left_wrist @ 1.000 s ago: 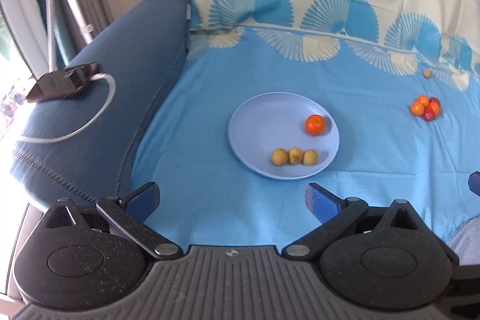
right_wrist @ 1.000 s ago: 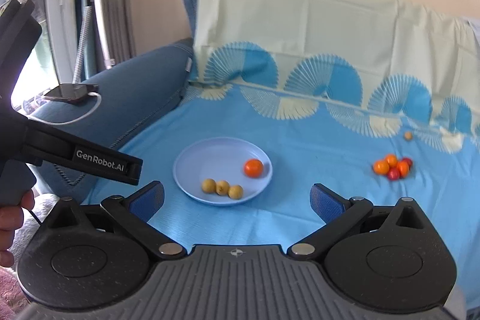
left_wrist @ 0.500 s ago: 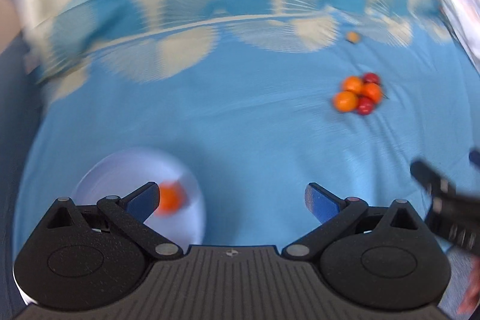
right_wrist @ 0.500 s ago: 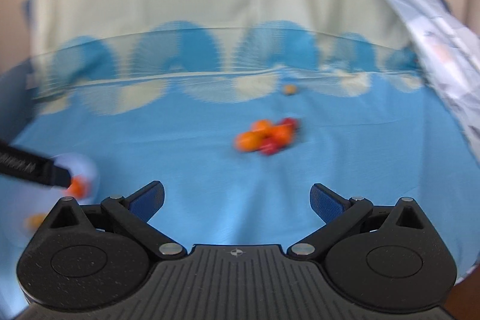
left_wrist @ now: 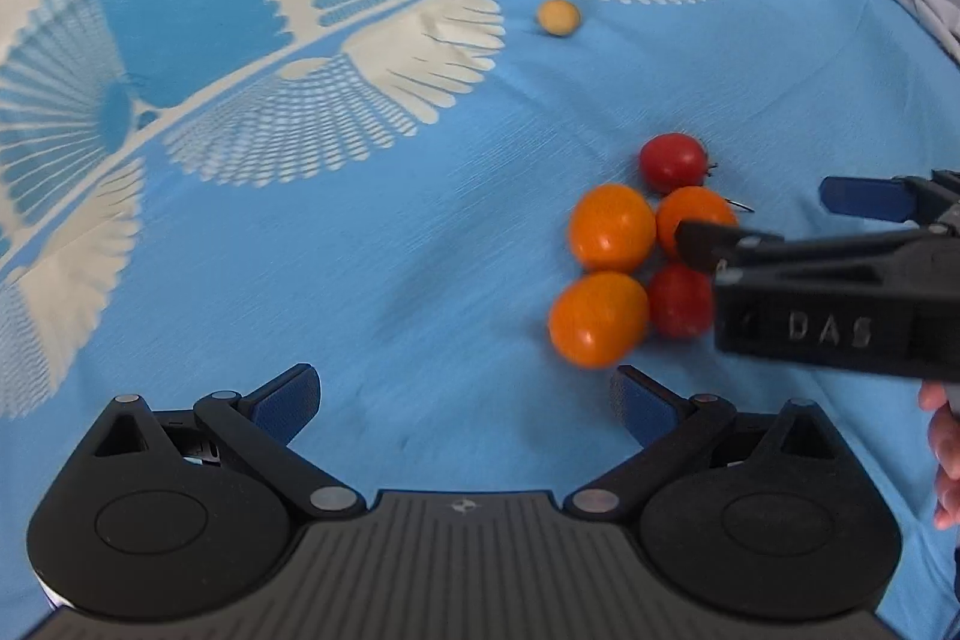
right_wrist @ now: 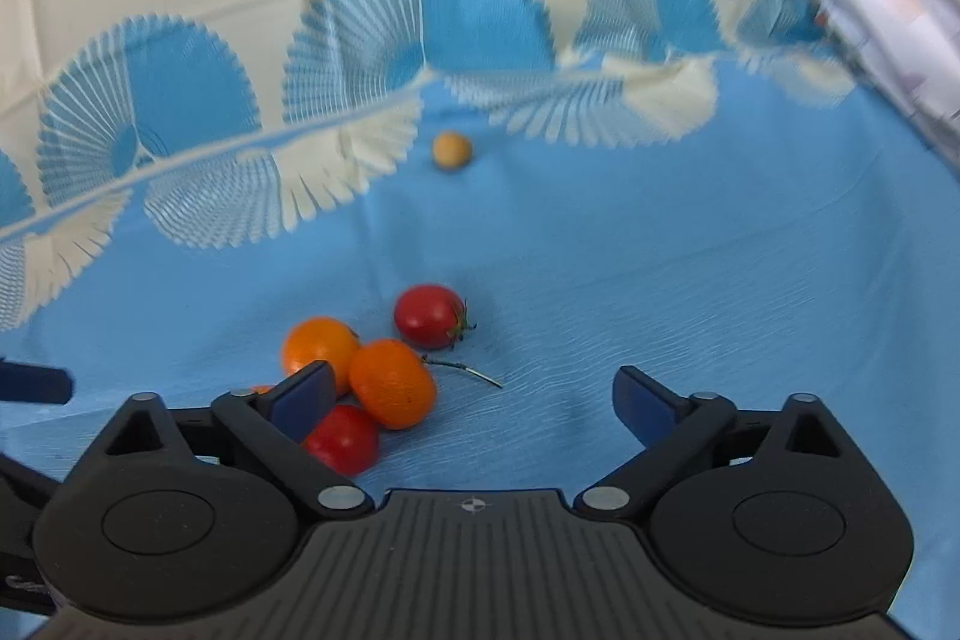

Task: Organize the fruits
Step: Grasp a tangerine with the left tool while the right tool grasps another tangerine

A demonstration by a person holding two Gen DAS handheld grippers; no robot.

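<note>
Blue fan-patterned bedsheet (left_wrist: 390,244). Both views have swung from the plate to the orange and red tomato cluster (left_wrist: 630,250), mid-sheet. Left tool (left_wrist: 465,397) open, empty; right tool (right_wrist: 474,394) closing, nothing clamped. Pick-up imminent.

A little cluster of five fruits is seen bunched together on the blue bedsheet (left_wrist: 360,232), all touching or nearly so. Three are orange: one at the near left (left_wrist: 599,319), one just behind it (left_wrist: 611,227), and a third (left_wrist: 690,214) partly hidden on the right. Two are red and glossy: one at the far end (left_wrist: 672,162) with a tiny green stem, the other (left_wrist: 678,301) tucked at the near right. A small yellowish fruit (left_wrist: 558,17) is left lying alone, well apart, by the white fan pattern.
</note>
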